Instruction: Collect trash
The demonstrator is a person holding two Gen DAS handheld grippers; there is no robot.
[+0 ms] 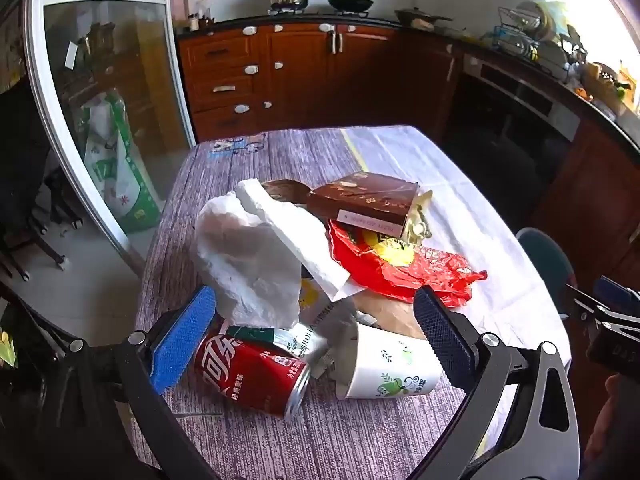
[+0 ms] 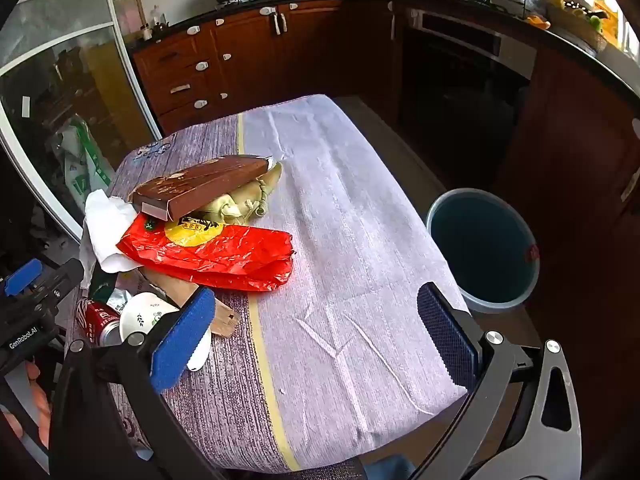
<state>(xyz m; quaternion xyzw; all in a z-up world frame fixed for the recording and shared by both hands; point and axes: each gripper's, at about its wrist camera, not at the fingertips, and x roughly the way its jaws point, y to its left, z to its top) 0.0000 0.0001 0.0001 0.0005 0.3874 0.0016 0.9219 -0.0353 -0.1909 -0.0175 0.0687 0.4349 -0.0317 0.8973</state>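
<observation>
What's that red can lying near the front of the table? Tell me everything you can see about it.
The red can looks like a metal soda can with white lettering and a silvery rim. It lies on its side on the purple wood-print tablecloth, at the near edge of the trash pile. Whether it is opened cannot be told. A tipped white paper cup lies just beside it, and crumpled white paper sits behind. The left tongs hang open above it, apparently not touching.
</observation>
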